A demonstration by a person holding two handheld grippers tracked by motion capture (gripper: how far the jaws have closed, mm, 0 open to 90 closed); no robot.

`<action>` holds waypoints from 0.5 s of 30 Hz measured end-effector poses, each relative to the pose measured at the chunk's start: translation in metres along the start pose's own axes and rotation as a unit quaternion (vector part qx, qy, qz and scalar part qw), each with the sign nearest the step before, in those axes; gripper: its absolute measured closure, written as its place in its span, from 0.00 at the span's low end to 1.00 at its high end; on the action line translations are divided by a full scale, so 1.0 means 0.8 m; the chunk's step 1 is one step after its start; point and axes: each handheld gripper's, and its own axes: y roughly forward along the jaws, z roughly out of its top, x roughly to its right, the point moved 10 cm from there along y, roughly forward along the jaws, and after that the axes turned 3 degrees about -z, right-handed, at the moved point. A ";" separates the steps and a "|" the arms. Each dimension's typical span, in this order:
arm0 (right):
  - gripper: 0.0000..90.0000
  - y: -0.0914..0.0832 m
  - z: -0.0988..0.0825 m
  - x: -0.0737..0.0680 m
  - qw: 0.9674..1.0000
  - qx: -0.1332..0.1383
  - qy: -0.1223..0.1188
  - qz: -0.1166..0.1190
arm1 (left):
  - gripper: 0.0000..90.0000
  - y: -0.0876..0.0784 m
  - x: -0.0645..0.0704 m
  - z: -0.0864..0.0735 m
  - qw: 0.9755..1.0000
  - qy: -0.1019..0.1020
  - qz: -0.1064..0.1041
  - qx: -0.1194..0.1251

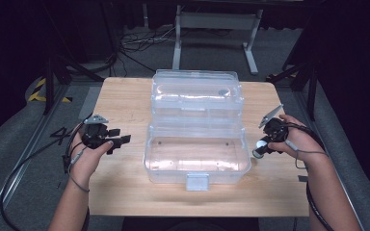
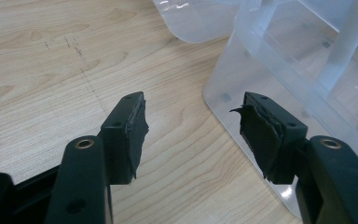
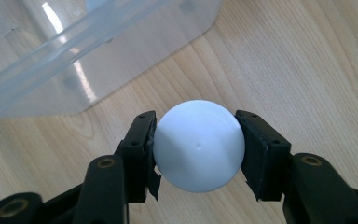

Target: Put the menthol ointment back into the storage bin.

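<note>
White smooth ball, tiny dimple, clamped in right tool.

White ball: smooth, matte, round, one tiny dimple on the facing side. Clamped at its widest between the two black jaws, one pad on each side, held clear above the wooden tabletop. Position: near the tabletop's right edge, just beside the right wall of the open clear plastic box, apart from it.
</note>
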 end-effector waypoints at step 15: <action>0.56 -0.040 0.009 -0.011 0.999 0.003 -0.035 0.001 | 0.46 0.000 0.001 0.000 1.000 0.001 0.000 0.000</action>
